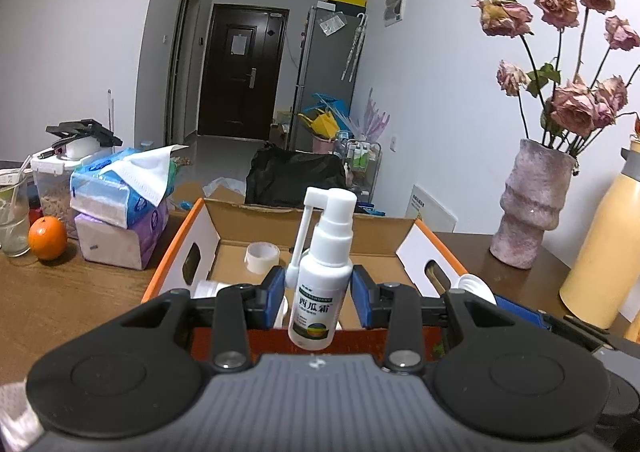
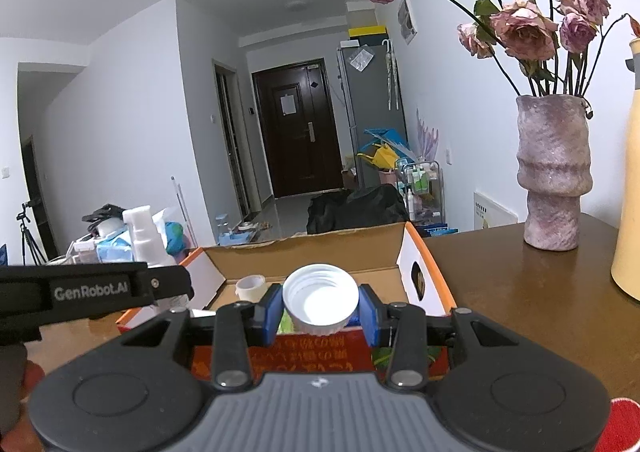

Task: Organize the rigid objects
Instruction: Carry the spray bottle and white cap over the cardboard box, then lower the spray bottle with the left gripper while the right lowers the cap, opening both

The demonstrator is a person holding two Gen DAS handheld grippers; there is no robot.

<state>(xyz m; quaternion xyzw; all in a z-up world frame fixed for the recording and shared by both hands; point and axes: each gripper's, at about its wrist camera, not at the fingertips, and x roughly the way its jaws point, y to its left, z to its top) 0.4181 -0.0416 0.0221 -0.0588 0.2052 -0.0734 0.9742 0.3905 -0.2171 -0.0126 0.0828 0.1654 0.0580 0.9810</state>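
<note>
My left gripper (image 1: 319, 294) is shut on a white spray bottle (image 1: 320, 272) with a nozzle arm, held upright above the near edge of an open cardboard box (image 1: 200, 248) with orange rims. My right gripper (image 2: 320, 310) is shut on a white screw cap (image 2: 320, 298), its open side facing the camera, also over the box's near edge (image 2: 404, 248). A roll of white tape (image 1: 262, 257) lies inside the box, and shows in the right wrist view (image 2: 249, 287). The left gripper's body (image 2: 92, 290) and the bottle top (image 2: 144, 232) show at the left there.
On the brown table (image 1: 60, 292) stand tissue packs (image 1: 120, 204), an orange (image 1: 47, 238), a glass (image 1: 14, 212) and a plastic container (image 1: 52, 176) on the left. A pink vase of dried roses (image 1: 528, 204) and a yellow flask (image 1: 604, 252) stand on the right.
</note>
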